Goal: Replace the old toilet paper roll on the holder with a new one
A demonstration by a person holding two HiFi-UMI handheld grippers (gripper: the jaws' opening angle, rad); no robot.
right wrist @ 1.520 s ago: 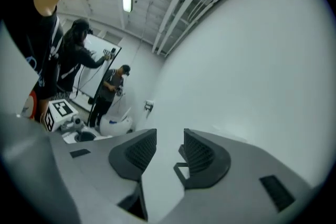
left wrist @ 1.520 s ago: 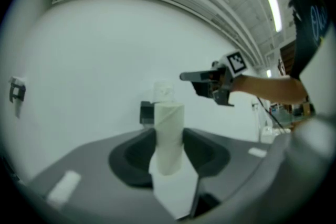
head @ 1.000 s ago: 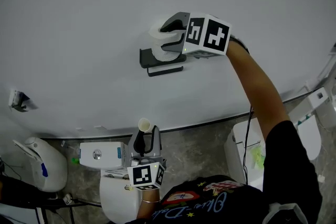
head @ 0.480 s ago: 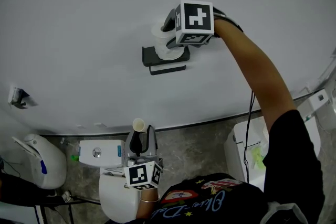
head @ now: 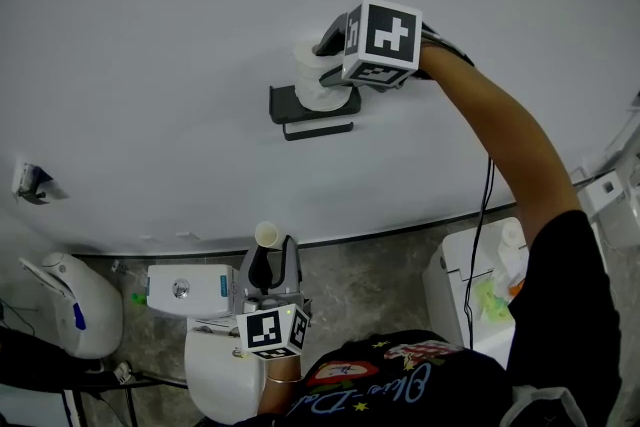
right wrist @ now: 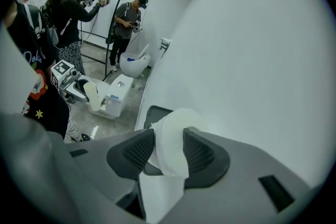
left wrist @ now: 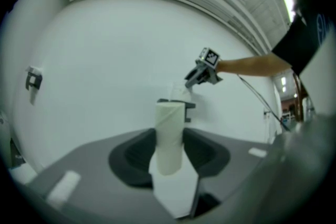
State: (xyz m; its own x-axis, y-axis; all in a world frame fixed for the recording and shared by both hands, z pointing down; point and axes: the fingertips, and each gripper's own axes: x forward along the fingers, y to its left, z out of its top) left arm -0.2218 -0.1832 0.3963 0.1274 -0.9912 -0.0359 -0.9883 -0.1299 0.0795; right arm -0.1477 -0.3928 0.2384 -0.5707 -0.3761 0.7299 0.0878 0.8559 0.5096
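Right gripper point(head: 328, 63) has tilted down at the holder point(head: 300, 110), arm point(head: 490, 145) outstretched, jaws loosened around the roll point(right wrist: 170, 144).

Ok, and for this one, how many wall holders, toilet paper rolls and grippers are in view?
Wall holder: 1
Toilet paper rolls: 2, the wall roll at the holder between the jaws of the right gripper, and the held roll clamped in the left gripper
Grippers: 2
Total: 5
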